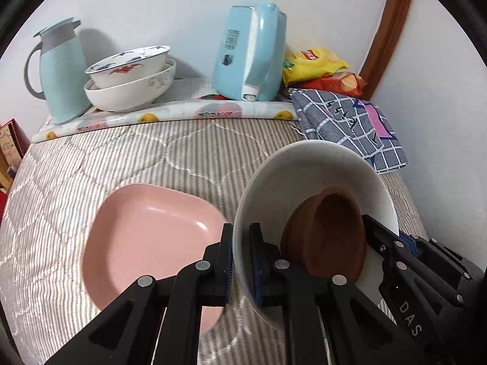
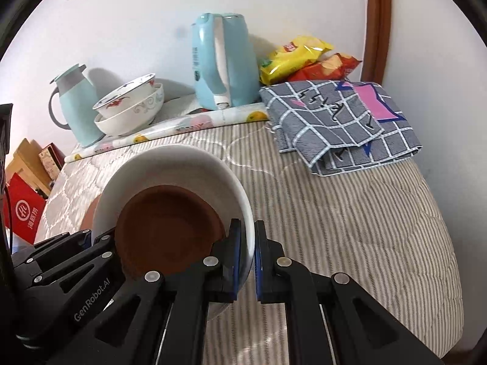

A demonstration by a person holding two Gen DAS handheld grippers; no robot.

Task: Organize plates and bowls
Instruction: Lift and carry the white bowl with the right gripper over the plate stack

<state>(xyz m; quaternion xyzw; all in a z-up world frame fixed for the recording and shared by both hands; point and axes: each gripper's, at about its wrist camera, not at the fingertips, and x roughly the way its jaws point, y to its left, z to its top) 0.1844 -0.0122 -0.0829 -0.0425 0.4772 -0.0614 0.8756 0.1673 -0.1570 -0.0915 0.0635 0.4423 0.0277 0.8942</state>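
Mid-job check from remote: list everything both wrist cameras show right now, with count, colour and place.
White bowl: 1, white, tilted near front, gripped at both sides of its rim.
Brown bowl: 1, brown, inside the white bowl.
Pink plate: 1, pink, on the quilt left of the white bowl.
Stacked bowls: 2, white, patterned, nested at back left.
Jug: 1, pale blue with grey handle, far back left.
Kettle: 1, pale blue, back centre.
Snack bags: 2, yellow and red, back right.
Folded cloth: 1, grey checked, right of kettle.
Quilt: 1, striped, under everything.
Left gripper: 1, black, shut on white bowl's rim.
Right gripper: 1, black, shut on opposite rim.
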